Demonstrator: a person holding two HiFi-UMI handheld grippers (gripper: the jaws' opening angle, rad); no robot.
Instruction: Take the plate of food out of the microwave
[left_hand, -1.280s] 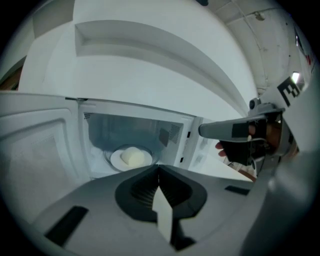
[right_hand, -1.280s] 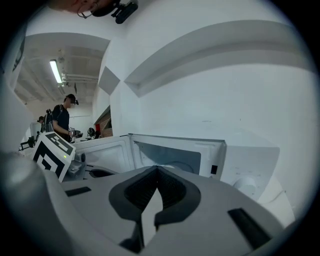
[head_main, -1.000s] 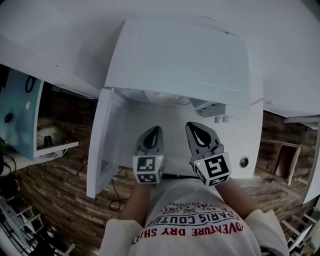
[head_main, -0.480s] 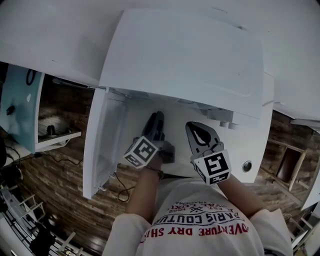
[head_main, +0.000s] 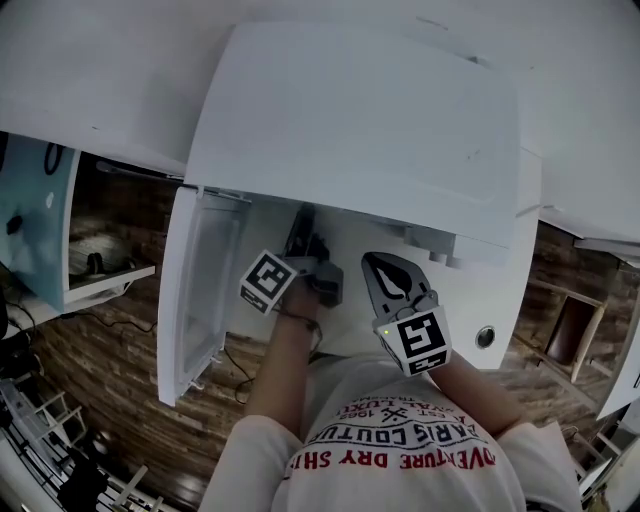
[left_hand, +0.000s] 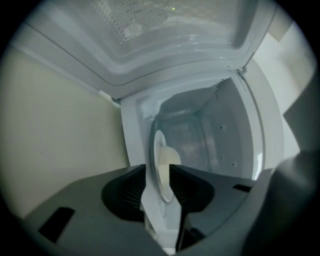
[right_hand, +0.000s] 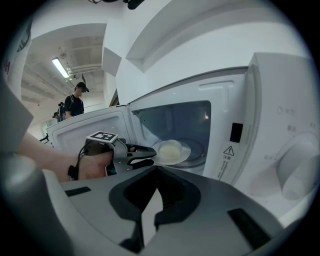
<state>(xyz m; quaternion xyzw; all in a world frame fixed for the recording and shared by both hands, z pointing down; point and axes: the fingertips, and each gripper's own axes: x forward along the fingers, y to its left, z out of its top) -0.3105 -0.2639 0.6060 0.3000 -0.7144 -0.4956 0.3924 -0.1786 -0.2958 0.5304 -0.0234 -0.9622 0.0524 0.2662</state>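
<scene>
The white microwave (head_main: 360, 120) stands with its door (head_main: 200, 290) swung open to the left. Inside, a white plate (right_hand: 172, 152) carrying a pale round piece of food (right_hand: 170, 148) rests on the glass turntable. My left gripper (head_main: 303, 235) is rolled on its side and reaches into the cavity. Its jaws are opening, and its fingertips (right_hand: 151, 150) stand apart at the plate's near rim, not pressing on it. In the left gripper view the plate (left_hand: 159, 172) shows edge-on between the jaws. My right gripper (head_main: 385, 275) hangs in front of the microwave, shut and holding nothing.
The microwave's control panel, with a knob (right_hand: 300, 170) and a warning label (right_hand: 227, 156), is to the right of the cavity. A person (right_hand: 75, 102) stands far off at the left. A blue cabinet (head_main: 40, 220) and cables lie left of the open door.
My left gripper rolled onto its side, went forward into the microwave cavity, and its jaws came apart. The right gripper shifted slightly left and stayed shut.
</scene>
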